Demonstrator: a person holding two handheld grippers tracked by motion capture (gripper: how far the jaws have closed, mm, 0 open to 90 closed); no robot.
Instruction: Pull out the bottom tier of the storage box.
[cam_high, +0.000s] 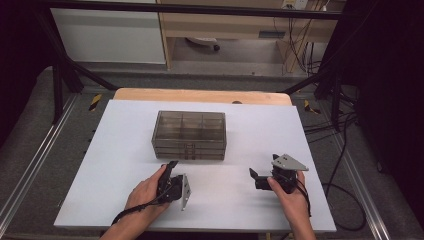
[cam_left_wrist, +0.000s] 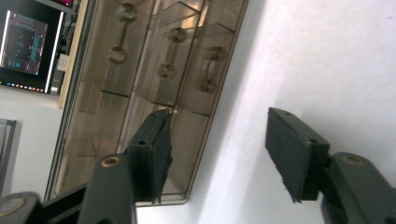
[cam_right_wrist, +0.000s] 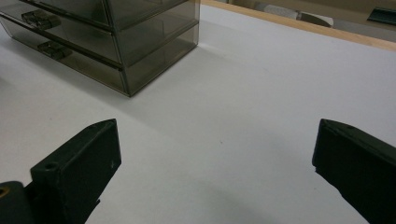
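Smoky drawer box (cam_high: 189, 135) mid-surface in high view, left gripper (cam_left_wrist: 217, 154) tipped sideways near its drawers, jaws released, right gripper (cam_right_wrist: 217, 175) jaws wide, nothing between.

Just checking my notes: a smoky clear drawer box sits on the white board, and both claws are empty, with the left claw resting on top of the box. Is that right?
Not quite. The left claw is not on top of the drawer box; the high view shows it on the near side of the box, at its front left corner. The rest stands: box on the white board, both claws empty.
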